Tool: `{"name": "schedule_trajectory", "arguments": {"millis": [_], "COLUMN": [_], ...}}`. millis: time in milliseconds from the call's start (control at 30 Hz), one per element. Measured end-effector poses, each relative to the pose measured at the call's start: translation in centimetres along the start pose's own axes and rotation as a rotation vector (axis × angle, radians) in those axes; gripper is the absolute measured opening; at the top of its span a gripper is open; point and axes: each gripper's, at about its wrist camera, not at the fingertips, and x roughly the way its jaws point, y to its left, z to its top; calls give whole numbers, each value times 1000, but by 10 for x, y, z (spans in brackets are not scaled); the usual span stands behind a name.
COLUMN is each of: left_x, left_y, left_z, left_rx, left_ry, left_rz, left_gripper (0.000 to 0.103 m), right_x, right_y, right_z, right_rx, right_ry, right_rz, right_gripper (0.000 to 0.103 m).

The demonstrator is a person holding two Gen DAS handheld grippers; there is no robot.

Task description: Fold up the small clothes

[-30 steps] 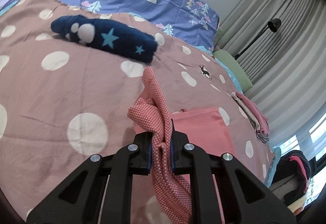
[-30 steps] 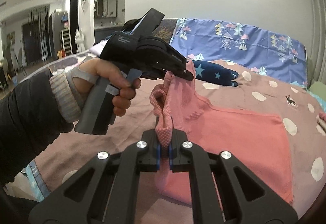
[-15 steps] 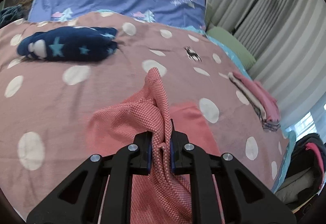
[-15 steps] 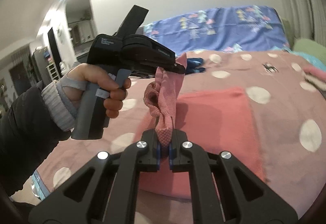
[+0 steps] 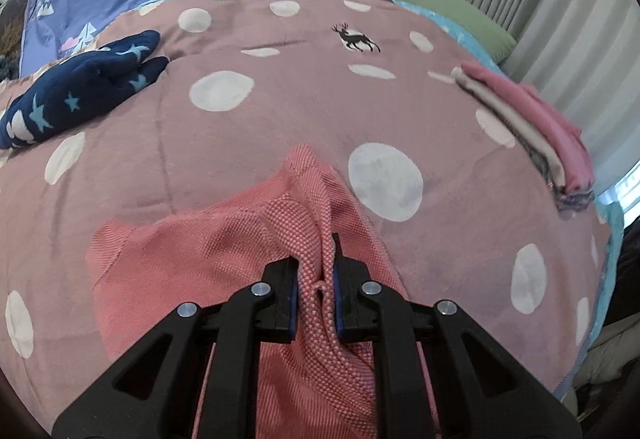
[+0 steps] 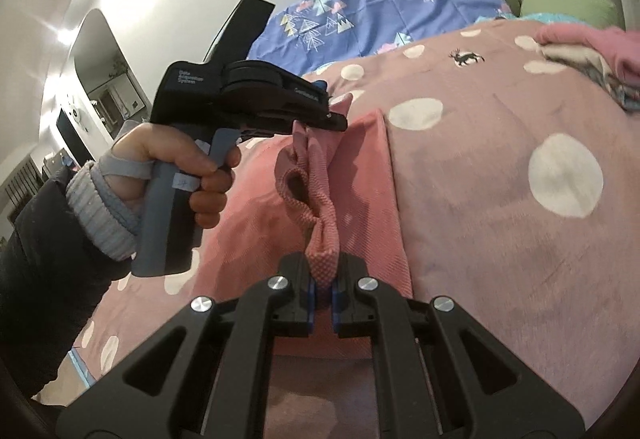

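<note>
Left wrist view
Left gripper (image 5: 314, 295): clamped on a bunched edge of the pink garment (image 5: 240, 239), cloth pinched between the blue pads.
Pink garment: spread on the polka-dot bedspread (image 5: 280, 111), just ahead of the fingers.
Navy star cloth (image 5: 80, 91): lying at far left on the bedspread.
Folded stack (image 5: 536, 127): at the right edge of the bed.

Right wrist view
Right gripper (image 6: 322, 293): closed on another gathered fold of the pink garment (image 6: 360, 179).
Left gripper (image 6: 332, 119): held in a hand (image 6: 176, 159), its tip gripping the same garment's raised edge.
Garment: pulled up between both grippers, the rest lying on the bedspread (image 6: 500, 199).
</note>
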Motion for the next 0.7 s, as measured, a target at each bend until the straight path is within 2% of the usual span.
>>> {"name": "schedule_trajectory", "arguments": {"millis": [367, 433, 467, 500, 533, 600, 700], "left_x": [10, 14, 15, 13, 10, 0, -21], "left_y": [-20, -23, -25, -27, -29, -31, -30], "left_z": [-1, -4, -7, -9, -12, -18, -28], "left_rx": [52, 70, 82, 89, 93, 101, 119], "left_ry": [-5, -13, -22, -34, -43, -57, -104], "left_rz": [38, 40, 38, 32, 21, 13, 32], "left_gripper": [12, 15, 21, 34, 39, 57, 67], "right_x": [-1, 2, 3, 4, 4, 4, 4], "right_y": [-12, -15, -16, -17, -17, -16, -15], "right_z": [-2, -4, -5, -6, -7, -9, -10], "right_rx": [56, 72, 81, 88, 89, 83, 81], "right_ry": [2, 22, 33, 42, 47, 54, 60], "right_rz": [7, 2, 1, 0, -4, -12, -17], "right_gripper": [5, 5, 5, 5, 5, 5, 5]}}
